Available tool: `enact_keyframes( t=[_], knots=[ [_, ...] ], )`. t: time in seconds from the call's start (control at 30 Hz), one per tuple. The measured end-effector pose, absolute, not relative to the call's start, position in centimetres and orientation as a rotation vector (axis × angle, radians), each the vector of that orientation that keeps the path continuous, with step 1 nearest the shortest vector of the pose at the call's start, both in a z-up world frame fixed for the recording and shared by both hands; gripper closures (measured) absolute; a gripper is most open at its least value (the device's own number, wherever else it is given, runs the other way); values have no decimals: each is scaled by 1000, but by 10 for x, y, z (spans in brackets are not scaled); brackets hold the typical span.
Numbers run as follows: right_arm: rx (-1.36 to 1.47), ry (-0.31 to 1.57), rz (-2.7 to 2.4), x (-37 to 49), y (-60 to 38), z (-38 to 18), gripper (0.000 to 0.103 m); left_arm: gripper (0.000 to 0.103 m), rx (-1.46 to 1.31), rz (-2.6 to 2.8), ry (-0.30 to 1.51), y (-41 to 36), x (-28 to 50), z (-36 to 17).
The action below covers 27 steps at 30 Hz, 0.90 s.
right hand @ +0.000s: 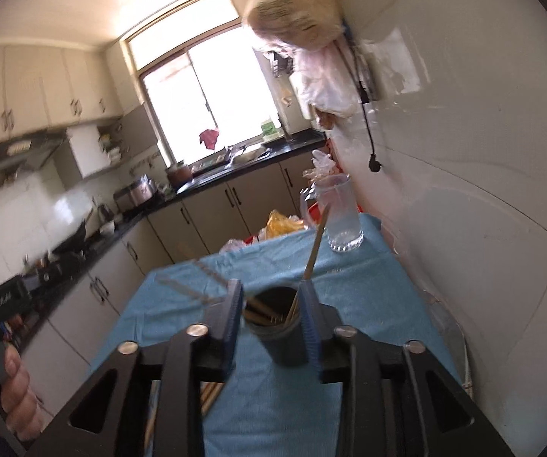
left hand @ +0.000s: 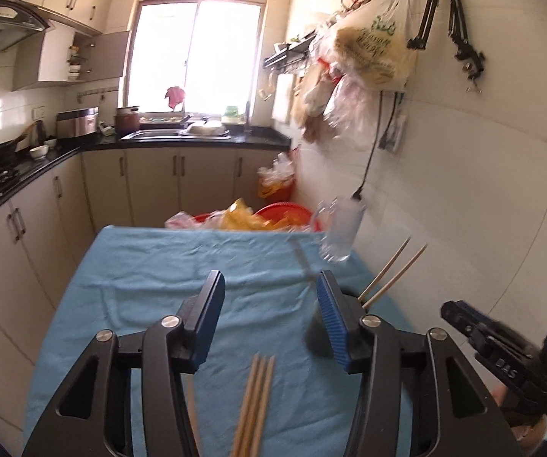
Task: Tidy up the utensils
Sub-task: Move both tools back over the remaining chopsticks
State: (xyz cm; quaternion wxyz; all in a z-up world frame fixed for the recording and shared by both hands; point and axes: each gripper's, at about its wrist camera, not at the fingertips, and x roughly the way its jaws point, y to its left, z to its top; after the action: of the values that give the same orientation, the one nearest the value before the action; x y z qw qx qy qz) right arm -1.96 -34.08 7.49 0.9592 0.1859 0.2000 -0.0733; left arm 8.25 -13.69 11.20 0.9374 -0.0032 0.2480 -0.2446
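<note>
Your left gripper (left hand: pixel 269 318) stood spread, empty, over loose chopsticks (left hand: pixel 256 403) on blue cloth (left hand: pixel 140 266). Right gripper (right hand: pixel 271 318) spread, straddling dark holder (right hand: pixel 277 337) without pinching. Careless sweep risked tipping holder, spilling sticks.

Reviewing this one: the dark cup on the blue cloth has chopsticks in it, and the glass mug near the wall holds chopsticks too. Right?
Not quite. The dark cup on the blue cloth does hold chopsticks, but the glass mug near the wall is empty, as the right wrist view shows.

Blown-out window (left hand: pixel 197 49) backlight, fisheye blur
</note>
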Motion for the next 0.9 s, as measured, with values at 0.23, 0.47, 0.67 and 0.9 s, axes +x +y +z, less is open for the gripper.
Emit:
enact_keyframes(
  t=[0.23,0.47,0.67,0.9],
  knots=[
    [316,535,-133,-21,-296,29,62,52,22,-391,606,-89,68,49],
    [302,672,-150,-7,-270,-15,62,52,12,-305,706,-45,64,-8],
    [267,758,-136,1,-242,-37,62,52,19,-264,731,-27,63,-35],
    [221,802,-128,8,-224,-48,62,52,8,-249,771,-17,69,-54]
  ],
)
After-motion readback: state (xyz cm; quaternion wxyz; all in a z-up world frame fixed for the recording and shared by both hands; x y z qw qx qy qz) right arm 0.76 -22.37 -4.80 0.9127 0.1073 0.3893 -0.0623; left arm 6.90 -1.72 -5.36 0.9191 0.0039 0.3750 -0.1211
